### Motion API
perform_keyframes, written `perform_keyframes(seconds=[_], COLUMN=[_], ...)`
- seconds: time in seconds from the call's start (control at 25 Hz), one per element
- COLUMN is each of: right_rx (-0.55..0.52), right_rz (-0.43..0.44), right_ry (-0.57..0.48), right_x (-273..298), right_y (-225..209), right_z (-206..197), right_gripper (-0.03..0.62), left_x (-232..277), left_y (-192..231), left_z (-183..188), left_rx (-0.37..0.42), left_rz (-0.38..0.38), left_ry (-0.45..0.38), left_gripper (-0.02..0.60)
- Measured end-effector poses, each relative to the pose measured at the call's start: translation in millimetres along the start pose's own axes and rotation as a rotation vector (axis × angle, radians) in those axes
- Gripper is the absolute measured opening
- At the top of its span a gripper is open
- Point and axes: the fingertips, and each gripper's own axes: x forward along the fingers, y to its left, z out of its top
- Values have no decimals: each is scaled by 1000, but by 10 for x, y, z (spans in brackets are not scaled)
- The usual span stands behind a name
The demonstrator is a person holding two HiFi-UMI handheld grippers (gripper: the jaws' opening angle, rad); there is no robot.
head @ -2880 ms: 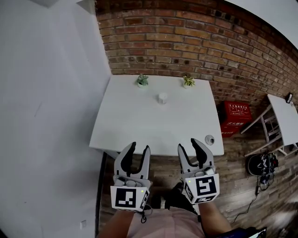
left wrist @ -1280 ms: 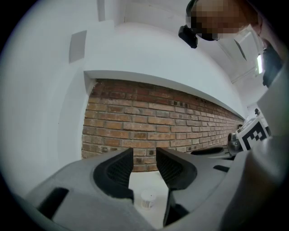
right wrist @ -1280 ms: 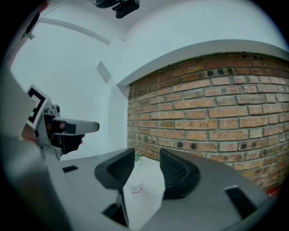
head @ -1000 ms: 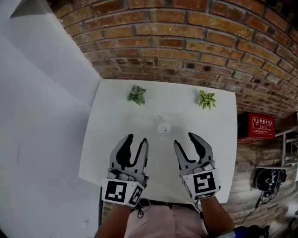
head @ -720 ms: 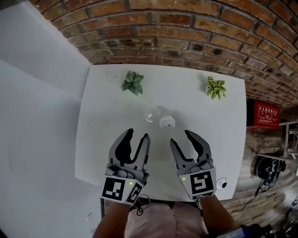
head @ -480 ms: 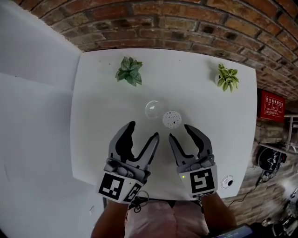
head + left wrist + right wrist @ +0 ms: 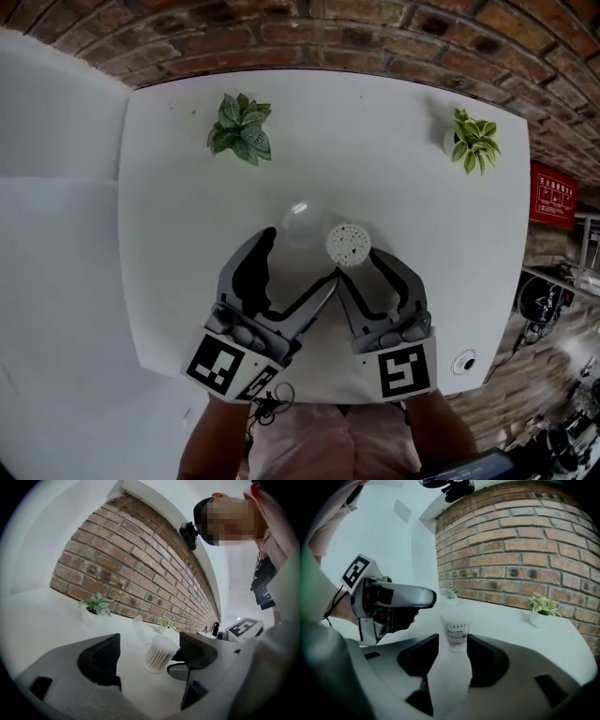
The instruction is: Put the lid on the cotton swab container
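The cotton swab container (image 7: 349, 244), a small clear cup full of swabs, stands open-topped in the middle of the white table (image 7: 178, 281). Its clear lid (image 7: 302, 220) lies just to its left, apart from it. My left gripper (image 7: 298, 258) is open, its jaws have just been opening wide, and nothing is between them; the lid sits just beyond its left finger. My right gripper (image 7: 361, 267) is open just short of the container. The left gripper view shows container (image 7: 157, 654) and lid (image 7: 139, 628) ahead. In the right gripper view the container (image 7: 457, 630) stands straight ahead of the jaws.
Two small potted plants stand at the back of the table, one left (image 7: 239, 127), one right (image 7: 473, 139), before a brick wall (image 7: 394, 47). A small round object (image 7: 464, 361) sits at the front right corner. A red crate (image 7: 553, 192) is beyond the right edge.
Both grippers have come down and forward to the container and lid. The left jaws have spread much wider. The right jaws look unchanged.
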Motion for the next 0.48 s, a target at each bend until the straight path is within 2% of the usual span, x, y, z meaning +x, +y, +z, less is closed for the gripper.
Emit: perform_keyframes(seconds=[0.36,0.48], right_rx=[2,6], right_rz=[10,13], right_ry=[5,6], right_x=[20,18], right_y=[31,40], right_z=[-36,-39], right_gripper=[192,192], left_x=[84,99], left_y=[-117,-243], left_z=[24,23], left_rx=[41,52], left_rz=[-97,-134], left_ry=[4,40], left_gripper=[434,434])
